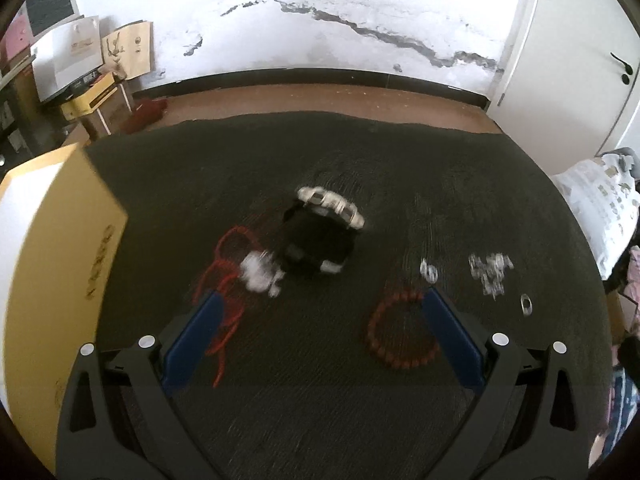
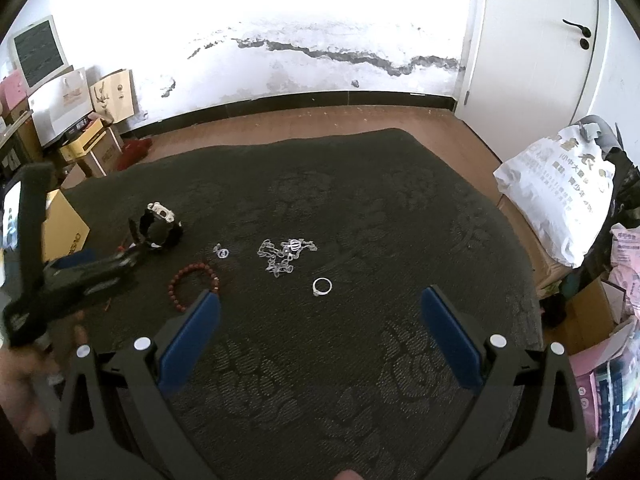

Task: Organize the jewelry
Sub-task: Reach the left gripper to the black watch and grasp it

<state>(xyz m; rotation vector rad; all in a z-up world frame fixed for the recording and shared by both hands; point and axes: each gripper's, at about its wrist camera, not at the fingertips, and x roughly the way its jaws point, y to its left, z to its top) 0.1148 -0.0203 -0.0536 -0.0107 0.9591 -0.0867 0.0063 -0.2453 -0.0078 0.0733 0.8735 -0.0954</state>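
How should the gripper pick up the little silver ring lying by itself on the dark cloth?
The silver ring lies flat on the dark cloth, apart from the chain. It is probably best to come straight down with the open right gripper, one finger on each side of the band, then pinch across it. From the side, the fingers would likely just push it along.

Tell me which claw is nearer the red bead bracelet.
Left. The left claw hangs open right over the red bead bracelet, one finger crossing its ring. The right claw is open too, but off to the bracelet's right, nearer the silver ring.
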